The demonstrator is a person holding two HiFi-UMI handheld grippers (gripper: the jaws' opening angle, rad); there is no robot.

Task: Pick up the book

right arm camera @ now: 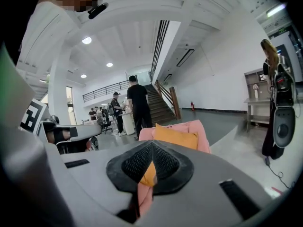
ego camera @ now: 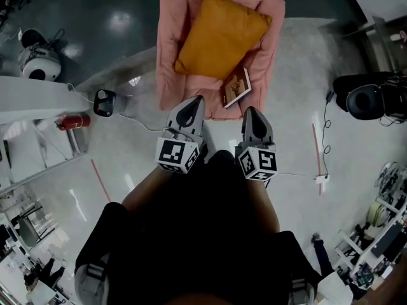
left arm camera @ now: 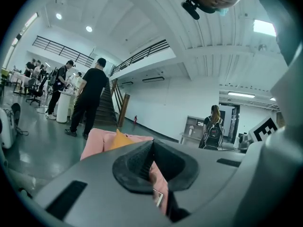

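The book (ego camera: 236,88), small with a brown cover, lies on the front right of the seat of a pink armchair (ego camera: 170,56), beside a big orange cushion (ego camera: 219,37). My left gripper (ego camera: 193,104) hovers at the seat's front edge, left of the book, its jaws shut and empty. Just below the book, my right gripper (ego camera: 252,114) is also shut with nothing in it. In the left gripper view the shut gripper (left arm camera: 152,144) points at the pink armchair (left arm camera: 99,143). The right gripper (right arm camera: 151,144) faces the cushion (right arm camera: 176,137).
A white table (ego camera: 32,97) and a red extinguisher (ego camera: 75,121) stand at the left. Black gear (ego camera: 372,97) and a cable (ego camera: 325,138) lie on the floor at the right. People stand by a staircase (right arm camera: 158,105) behind the chair. Another person (left arm camera: 214,131) is farther right.
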